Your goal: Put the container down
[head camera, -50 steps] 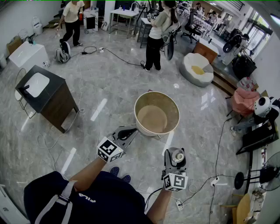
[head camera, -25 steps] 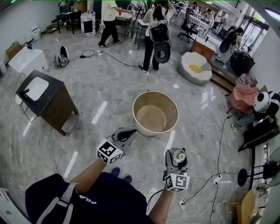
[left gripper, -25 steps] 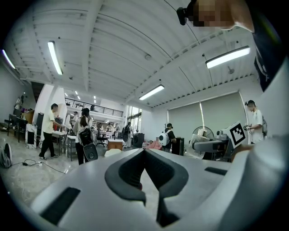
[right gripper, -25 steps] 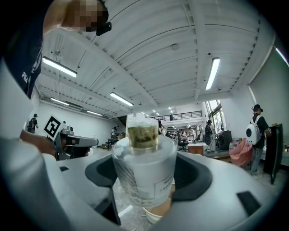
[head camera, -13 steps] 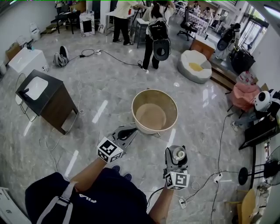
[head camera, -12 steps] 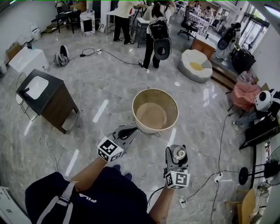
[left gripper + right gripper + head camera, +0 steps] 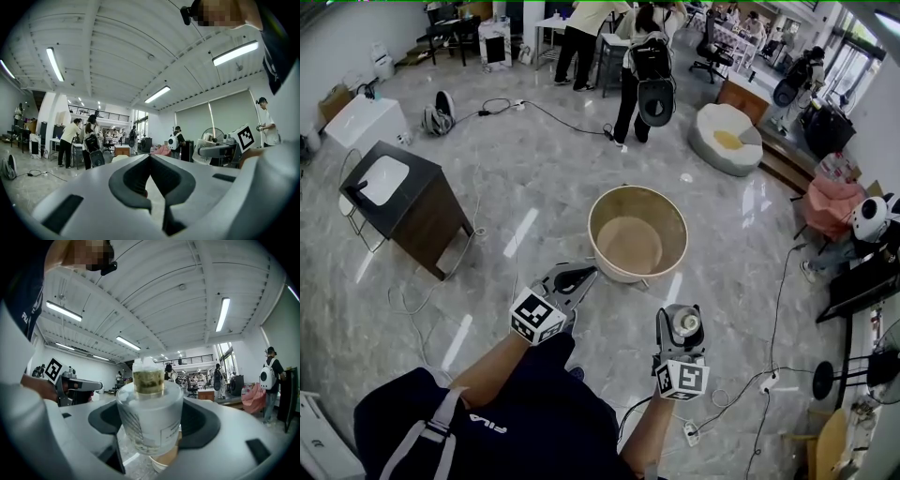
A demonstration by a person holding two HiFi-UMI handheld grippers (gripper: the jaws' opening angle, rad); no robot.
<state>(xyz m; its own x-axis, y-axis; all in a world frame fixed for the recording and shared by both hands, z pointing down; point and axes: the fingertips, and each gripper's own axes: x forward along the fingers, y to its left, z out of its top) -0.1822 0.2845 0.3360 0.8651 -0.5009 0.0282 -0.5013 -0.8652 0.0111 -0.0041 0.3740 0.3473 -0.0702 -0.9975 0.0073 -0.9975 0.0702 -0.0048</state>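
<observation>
Scarcely shifted since the earlier frame, the right gripper clamps a frosted clear container upright above the floor; its contents are unclear. The left gripper has its jaws together on nothing, tips beside a large tan tub whose bottom shows bare.

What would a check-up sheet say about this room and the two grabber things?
Surface: grey polished marble floor, shiny.
Job's things: clear frosted plastic container held upright; big round beige tub on the floor, empty.
Clutter: white beanbag seat, far off.
Grippers: right gripper shut on the container; left gripper shut, empty, near the tub's rim.
Cables: white cable by the cabinet; black cable at right.
Surroundings: dark wooden cabinet with white sink top; people at far tables.
</observation>
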